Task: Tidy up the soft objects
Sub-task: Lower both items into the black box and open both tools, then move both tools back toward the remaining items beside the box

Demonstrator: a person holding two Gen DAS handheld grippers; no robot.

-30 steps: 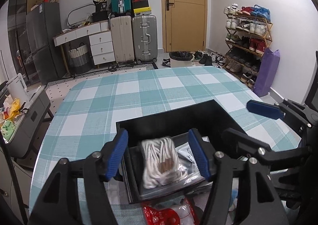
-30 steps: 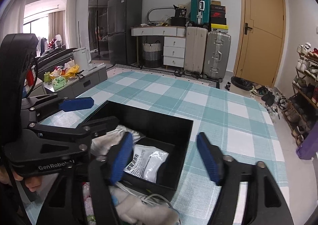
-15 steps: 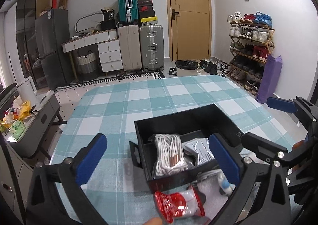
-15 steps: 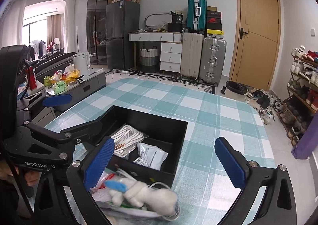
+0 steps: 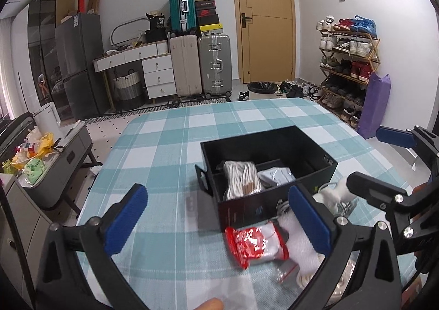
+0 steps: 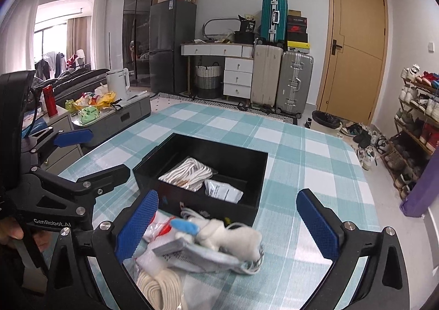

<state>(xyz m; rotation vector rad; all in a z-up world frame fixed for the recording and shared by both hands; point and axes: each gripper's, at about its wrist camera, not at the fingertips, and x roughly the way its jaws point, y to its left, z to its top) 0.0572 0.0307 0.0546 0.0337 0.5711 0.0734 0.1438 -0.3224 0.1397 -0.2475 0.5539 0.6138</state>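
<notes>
Black box [image 6: 258,200] as landmark, on a teal-checked tablecloth [image 6: 301,151]. Inside the box: a bagged white rope coil [image 6: 188,173] beside a white pouch [image 6: 223,190]. Just before its near wall lies the unsorted pile: a red packet [image 5: 255,244], a white plush toy [image 6: 227,233], a cream rope [image 6: 159,290]. Left gripper [image 5: 219,222] and right gripper [image 6: 233,223] hover over the pile, jaws spread wide, holding nothing. The items look light, limp, the wrappers probably slippery; pinch at mid-body. Behind the box: suitcases [image 5: 200,63], door, shoe rack.
</notes>
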